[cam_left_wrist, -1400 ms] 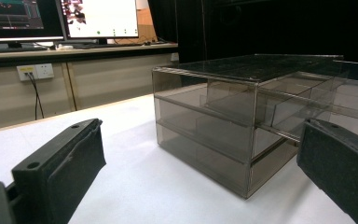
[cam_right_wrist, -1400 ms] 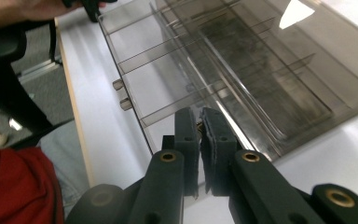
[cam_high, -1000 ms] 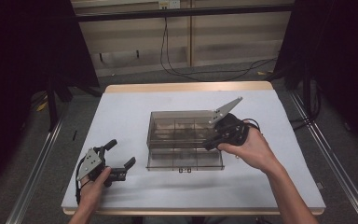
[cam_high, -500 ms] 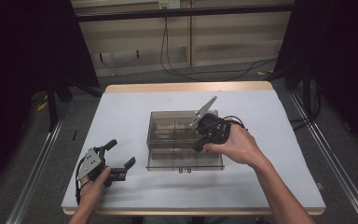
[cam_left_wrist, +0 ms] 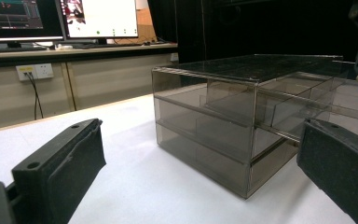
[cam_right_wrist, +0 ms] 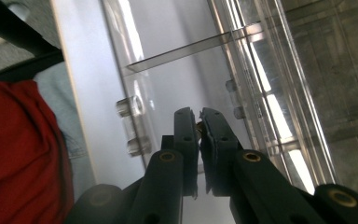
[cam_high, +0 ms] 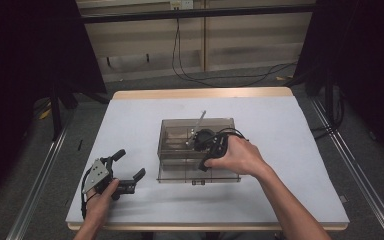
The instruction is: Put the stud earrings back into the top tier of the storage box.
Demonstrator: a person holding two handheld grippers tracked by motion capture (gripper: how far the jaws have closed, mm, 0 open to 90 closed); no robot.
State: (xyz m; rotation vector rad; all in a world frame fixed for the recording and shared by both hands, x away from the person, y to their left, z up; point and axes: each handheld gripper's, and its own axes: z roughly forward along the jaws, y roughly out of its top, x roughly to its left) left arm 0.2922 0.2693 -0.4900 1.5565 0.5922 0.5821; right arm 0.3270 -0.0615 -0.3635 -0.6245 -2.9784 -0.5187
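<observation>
Lab: monitors [cam_left_wrist: 60, 18] on a bench, dark curtains, cabled floor.

Smoky grey see-through drawer box [cam_high: 196, 150] sits on a pale grey-white table [cam_high: 130, 120] with a light wood edge. Both the left gripper [cam_high: 126, 172] at 7 o'clock and the right gripper [cam_right_wrist: 199, 122] are matte black. Red cloth [cam_right_wrist: 18, 154] at 9 o'clock in the right gripper view.

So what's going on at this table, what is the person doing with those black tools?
A person sits at a white table with a two-jaw gripper in each hand. The right gripper, jaws nearly together with something small and hard to make out pinched between the tips, is over the smoky clear plastic drawer box in the middle, pointing down at its front. The left gripper rests open on the table to the left of the box, apart from it and facing it.
</observation>
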